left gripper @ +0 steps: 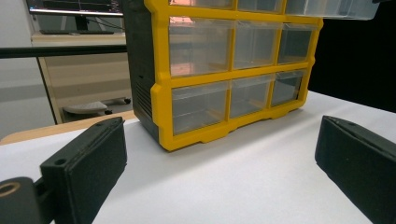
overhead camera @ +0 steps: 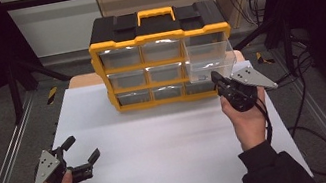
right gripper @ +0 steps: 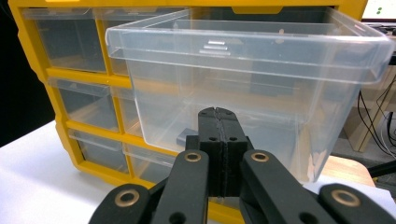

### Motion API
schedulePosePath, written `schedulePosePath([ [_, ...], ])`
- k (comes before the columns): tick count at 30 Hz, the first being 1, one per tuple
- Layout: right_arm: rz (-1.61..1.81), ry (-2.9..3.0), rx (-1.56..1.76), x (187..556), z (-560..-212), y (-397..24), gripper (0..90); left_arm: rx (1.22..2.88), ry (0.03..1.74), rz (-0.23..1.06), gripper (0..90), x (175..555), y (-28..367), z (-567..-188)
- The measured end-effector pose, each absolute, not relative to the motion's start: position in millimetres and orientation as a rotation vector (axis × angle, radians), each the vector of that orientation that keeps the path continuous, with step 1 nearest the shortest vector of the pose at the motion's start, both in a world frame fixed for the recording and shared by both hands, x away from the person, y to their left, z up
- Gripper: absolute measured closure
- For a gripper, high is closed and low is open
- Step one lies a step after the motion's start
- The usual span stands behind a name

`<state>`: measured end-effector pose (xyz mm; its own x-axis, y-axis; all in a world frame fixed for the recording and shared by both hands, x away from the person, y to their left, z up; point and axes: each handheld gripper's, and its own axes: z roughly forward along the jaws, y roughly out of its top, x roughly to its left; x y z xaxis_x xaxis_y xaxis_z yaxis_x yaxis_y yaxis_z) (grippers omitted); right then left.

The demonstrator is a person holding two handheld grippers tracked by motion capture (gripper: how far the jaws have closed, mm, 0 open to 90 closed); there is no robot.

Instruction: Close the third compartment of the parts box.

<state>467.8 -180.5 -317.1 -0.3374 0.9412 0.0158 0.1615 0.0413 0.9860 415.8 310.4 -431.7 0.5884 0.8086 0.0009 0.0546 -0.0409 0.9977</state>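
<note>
A white table [overhead camera: 160, 143] is carrying a yellow-and-black organiser [overhead camera: 162, 56] that is standing upright at its far edge, three rows of clear drawers facing the person. The top-right drawer [overhead camera: 209, 58] is sticking well out of its slot, hanging over the table, while the other drawers are sitting flush in the frame.

The right gripper [overhead camera: 215, 78] is hovering just in front of that drawer's lower front, jaws pressed flat together with nothing between them – the right gripper view is showing the two black pads meeting in a closed seam against the clear front wall [right gripper: 243, 93]. Whether the tips are actually touching the plastic cannot be told. Something small and dark is lying on the drawer floor, too dim to name.

The left gripper [overhead camera: 82, 154] is resting near the table's near-left corner, well apart from the organiser, jaws spread wide and holding nothing.

The step in hand is probably pushing the drawer home with the closed tips. To do it well, the person should be pressing at the middle of the front wall, straight along the slot – an off-centre push could be skewing the drawer and jamming it, or sliding the light organiser backward.
</note>
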Motion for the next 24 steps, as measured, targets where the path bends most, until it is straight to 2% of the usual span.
schedulePosePath([
  [24, 1.352, 1.603, 1.134, 472.2, -311.7, -181.0, 90.0, 1.508, 0.759, 0.713, 1.9, 416.2, 309.2, -431.6],
])
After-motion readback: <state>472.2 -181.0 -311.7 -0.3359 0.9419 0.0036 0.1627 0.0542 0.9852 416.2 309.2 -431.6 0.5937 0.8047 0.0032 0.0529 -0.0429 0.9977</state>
